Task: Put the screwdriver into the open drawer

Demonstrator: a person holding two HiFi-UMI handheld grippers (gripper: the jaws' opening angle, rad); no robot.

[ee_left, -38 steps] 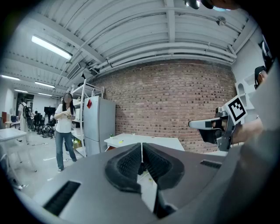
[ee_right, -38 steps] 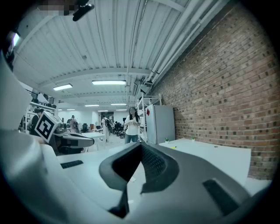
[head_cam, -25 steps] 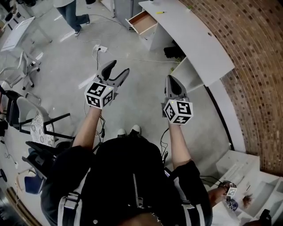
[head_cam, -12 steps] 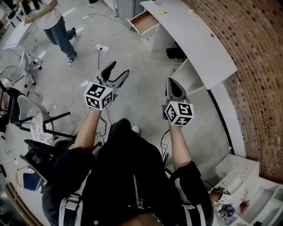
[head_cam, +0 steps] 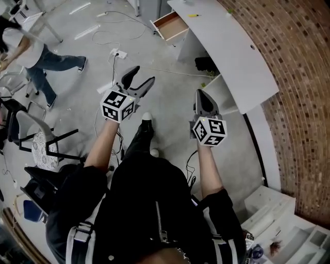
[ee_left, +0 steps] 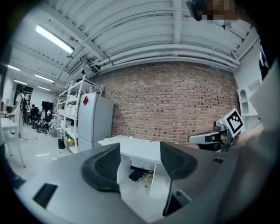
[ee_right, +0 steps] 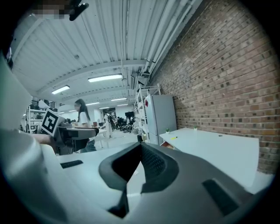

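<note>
Left claw (ee_left: 140, 153) released: jaws wide apart, nothing between them. Right claw (ee_right: 141, 148) clenched on nothing, pads pressed together at the tips. Both held out over bare floor, side by side, apart from each other.

Well ahead of both, past a loose cable (head_cam: 170, 69) lying across the floor: the open drawer (head_cam: 169, 26), roughly on a line between the two claws. Just beyond it and a little toward the right claw's side, the screwdriver (head_cam: 192, 15), yellow, lying flat on the white worktop (head_cam: 232, 56). Far out of reach of either claw; not yet picked up.

Likely troubles from here:
- **Shoving:** if brought to the screwdriver clenched as now, would only push it along the smooth worktop, perhaps over the edge. Needs opening first.
- **Poor grip:** risk of a skid when closing on so thin a thing lying flat. Or a pinch near one end, then a tilt and a drop short of the drawer.
- **Snagging:** underfoot, between claws and drawer, the cable and a power strip (head_cam: 117, 53). Enough to catch a shoe and jolt both claws.
- **Passer-by:** far off on the left claw's side, a person (head_cam: 31, 51) walking. Probably no hindrance.
</note>
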